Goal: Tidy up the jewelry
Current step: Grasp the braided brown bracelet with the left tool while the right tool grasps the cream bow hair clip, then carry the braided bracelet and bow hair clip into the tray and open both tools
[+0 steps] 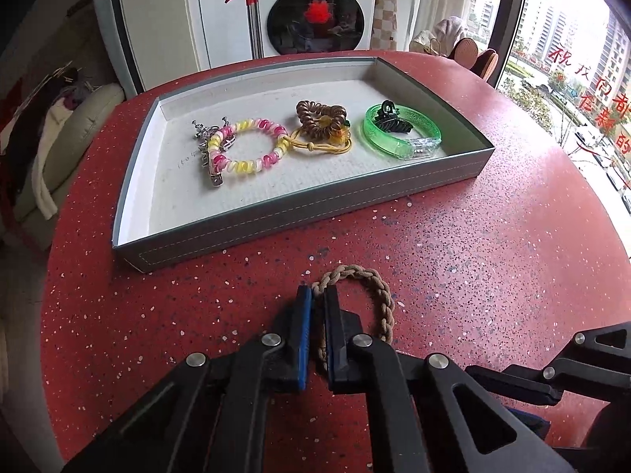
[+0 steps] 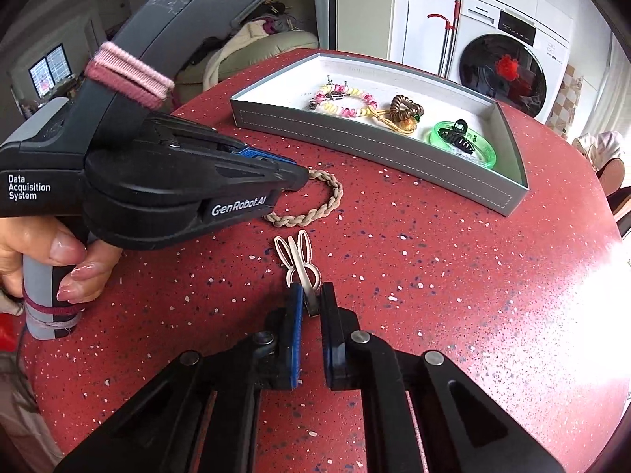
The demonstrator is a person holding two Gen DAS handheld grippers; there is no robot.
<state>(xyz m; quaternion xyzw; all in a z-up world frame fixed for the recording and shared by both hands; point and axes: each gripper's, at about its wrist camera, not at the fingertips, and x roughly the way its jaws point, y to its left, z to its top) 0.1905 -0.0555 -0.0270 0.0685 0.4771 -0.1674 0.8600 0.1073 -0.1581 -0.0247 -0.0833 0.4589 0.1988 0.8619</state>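
1. Beige braided cord bracelet (image 1: 374, 295) lies on the red surface (image 1: 493, 256) just before the grey tray (image 1: 315, 213); our left claw (image 1: 318, 295) pinches its near-left strand.
2. Our right claw (image 2: 311, 295) pinches the pale bunny hair clip (image 2: 297, 258), also outside the tray.
3. We judge the pickup step underway; next, both pieces need lifting over the tray wall.
4. The bracelet's near part hides behind our left claw's fingers (image 1: 303, 331).
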